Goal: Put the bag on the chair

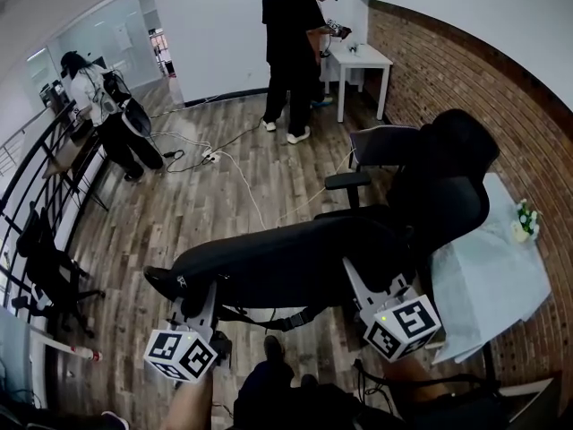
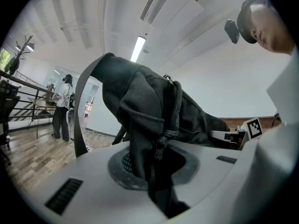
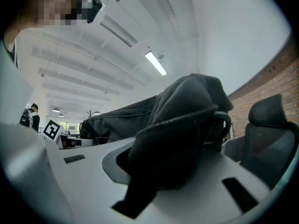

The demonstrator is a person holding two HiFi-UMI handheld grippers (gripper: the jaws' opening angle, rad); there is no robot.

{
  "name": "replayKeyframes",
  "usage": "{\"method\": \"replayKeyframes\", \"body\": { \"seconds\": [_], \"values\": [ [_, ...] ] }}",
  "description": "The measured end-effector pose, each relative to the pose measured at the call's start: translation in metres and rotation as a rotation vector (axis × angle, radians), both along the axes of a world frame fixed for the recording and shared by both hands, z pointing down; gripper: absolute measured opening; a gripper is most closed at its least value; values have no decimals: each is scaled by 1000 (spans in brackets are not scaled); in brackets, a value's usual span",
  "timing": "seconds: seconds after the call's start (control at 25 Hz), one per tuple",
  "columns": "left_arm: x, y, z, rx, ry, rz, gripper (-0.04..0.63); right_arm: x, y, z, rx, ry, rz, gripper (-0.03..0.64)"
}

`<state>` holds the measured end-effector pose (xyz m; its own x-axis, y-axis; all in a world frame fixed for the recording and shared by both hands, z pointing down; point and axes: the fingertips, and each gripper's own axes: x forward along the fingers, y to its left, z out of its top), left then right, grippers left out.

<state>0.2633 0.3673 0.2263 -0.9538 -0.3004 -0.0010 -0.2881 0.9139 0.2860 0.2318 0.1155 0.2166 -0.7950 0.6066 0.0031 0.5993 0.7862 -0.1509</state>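
Observation:
A long black bag point(image 1: 286, 262) hangs level between my two grippers, just left of the black office chair point(image 1: 448, 195). My left gripper point(image 1: 202, 301) is shut on the bag's left end, where dark fabric and a cord point(image 2: 161, 139) are pinched between the jaws. My right gripper point(image 1: 355, 274) is shut on the bag's right end, next to the chair seat. In the right gripper view a thick fold of bag fabric point(image 3: 173, 134) fills the jaws, and the chair's headrest and back point(image 3: 268, 129) stand close at the right.
A table with a pale cloth point(image 1: 492, 285) and a small plant point(image 1: 525, 219) stands right of the chair, along the brick wall point(image 1: 483, 79). Cables and a power strip point(image 1: 208, 156) lie on the wood floor. People stand at the back by a white table point(image 1: 363, 56).

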Motion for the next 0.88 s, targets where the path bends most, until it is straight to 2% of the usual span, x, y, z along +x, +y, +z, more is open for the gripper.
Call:
{"method": "replayKeyframes", "body": {
  "seconds": [0.28, 0.68, 0.88],
  "values": [
    [-52, 9, 7, 26, -8, 28, 61, -46, 9, 1, 23, -5, 26, 74],
    [-134, 53, -1, 25, -31, 52, 60, -121, 52, -6, 19, -7, 47, 74],
    [-172, 75, 0, 40, -19, 75, 60, -155, 73, -9, 40, -4, 63, 74]
  ]
}}
